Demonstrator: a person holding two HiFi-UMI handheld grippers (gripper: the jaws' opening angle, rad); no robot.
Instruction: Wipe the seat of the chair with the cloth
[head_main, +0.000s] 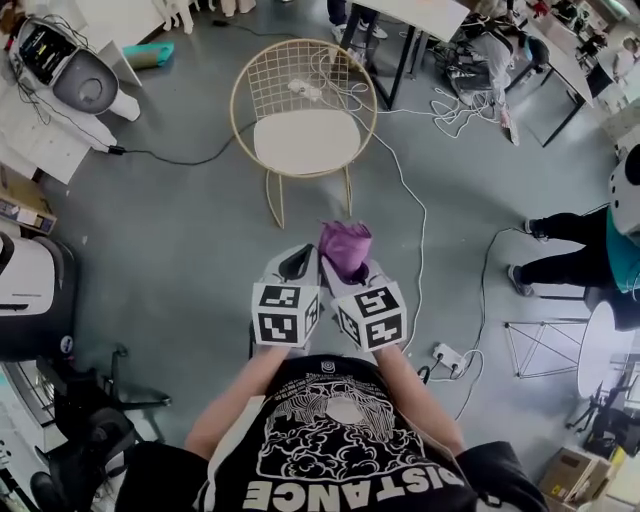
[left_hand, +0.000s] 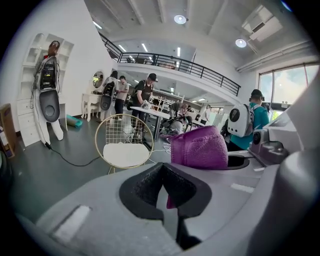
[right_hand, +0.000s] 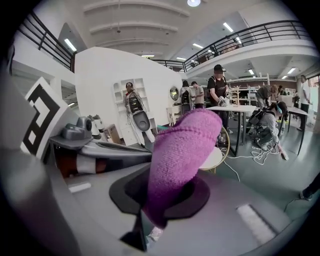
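Grey floor (head_main: 180, 240) lies beneath the bunched, fuzzy purple cloth (head_main: 345, 248).

The chair (head_main: 303, 120) stands on the floor (head_main: 180, 250) ahead; the cloth (head_main: 345, 245) sits in the right tool (head_main: 355, 270), just beside the left tool (head_main: 297, 260).

I'm seeing the purple cloth (head_main: 345, 247) standing bunched upright, pinched in my right gripper (right_hand: 161, 200). The gold wire chair (head_main: 262, 95) is standing upright well ahead of it, its round white seat (head_main: 305, 143) seemingly bare.
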